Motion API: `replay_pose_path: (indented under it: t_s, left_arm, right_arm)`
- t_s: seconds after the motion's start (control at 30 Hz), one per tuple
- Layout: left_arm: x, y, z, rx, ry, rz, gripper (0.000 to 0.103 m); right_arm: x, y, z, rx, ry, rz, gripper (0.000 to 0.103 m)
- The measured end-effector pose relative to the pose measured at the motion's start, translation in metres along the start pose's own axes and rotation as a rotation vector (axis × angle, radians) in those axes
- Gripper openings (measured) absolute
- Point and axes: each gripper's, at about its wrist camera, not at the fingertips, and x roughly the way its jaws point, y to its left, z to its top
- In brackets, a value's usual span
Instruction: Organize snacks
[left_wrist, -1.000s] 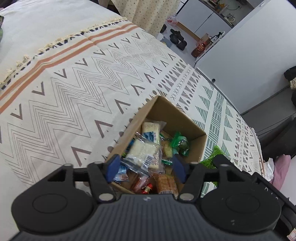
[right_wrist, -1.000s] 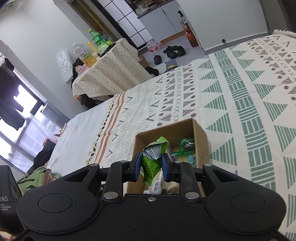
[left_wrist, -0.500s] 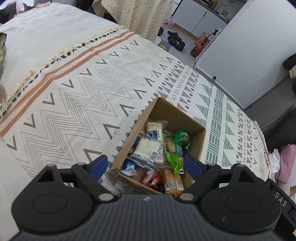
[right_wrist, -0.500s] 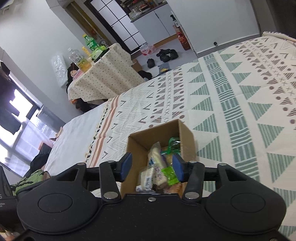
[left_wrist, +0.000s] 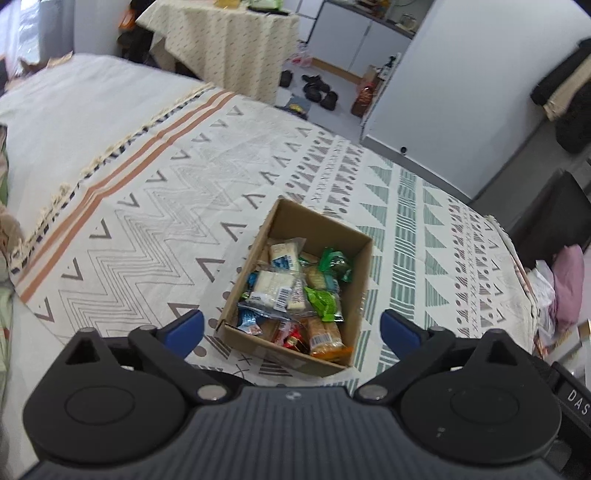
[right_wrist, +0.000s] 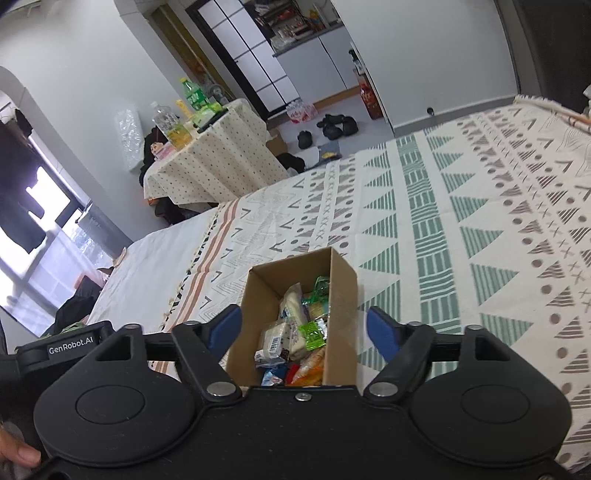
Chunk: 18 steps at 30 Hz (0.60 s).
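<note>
Snacks fill the cardboard box just ahead of both your grippers, on the patterned blanket. Your left gripper hangs spread wide and empty above the box's near end; your right gripper is likewise wide apart and empty. Farther off, past the blanket's far edge, stands a cloth-covered table with bottles.

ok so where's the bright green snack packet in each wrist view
Left wrist view: the bright green snack packet lies right of centre in the cardboard box, below a darker green packet.
Right wrist view: the same packet sits low at the box's right wall, between the right gripper's open fingers.
Shared landmark: the white barcoded packet just left of it.
</note>
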Motion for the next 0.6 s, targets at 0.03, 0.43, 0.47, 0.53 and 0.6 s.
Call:
replay_pose_path:
  t_s: [0.03, 0.43, 0.47, 0.53, 0.6]
  left_arm:
    - [-0.004, -0.003, -0.002, 0.009, -0.007, -0.001, 0.103]
    - [-0.051, -0.033, -0.025, 0.145, -0.096, -0.051, 0.103]
    - [-0.054, -0.034, -0.028, 0.153, -0.102, -0.051, 0.103]
    - [-0.057, -0.034, -0.031, 0.169, -0.111, -0.043, 0.103]
    - [-0.062, -0.034, -0.036, 0.186, -0.122, -0.042, 0.103]
  right_arm:
    - [-0.005, -0.001, 0.000, -0.007, -0.008, -0.004, 0.080]
    - [-0.066, -0.012, -0.008, -0.084, -0.090, -0.092, 0.101]
    - [-0.070, -0.012, -0.008, -0.092, -0.096, -0.102, 0.103]
    - [-0.078, -0.014, -0.011, -0.108, -0.103, -0.118, 0.103]
    - [-0.086, -0.015, -0.014, -0.116, -0.109, -0.128, 0.103]
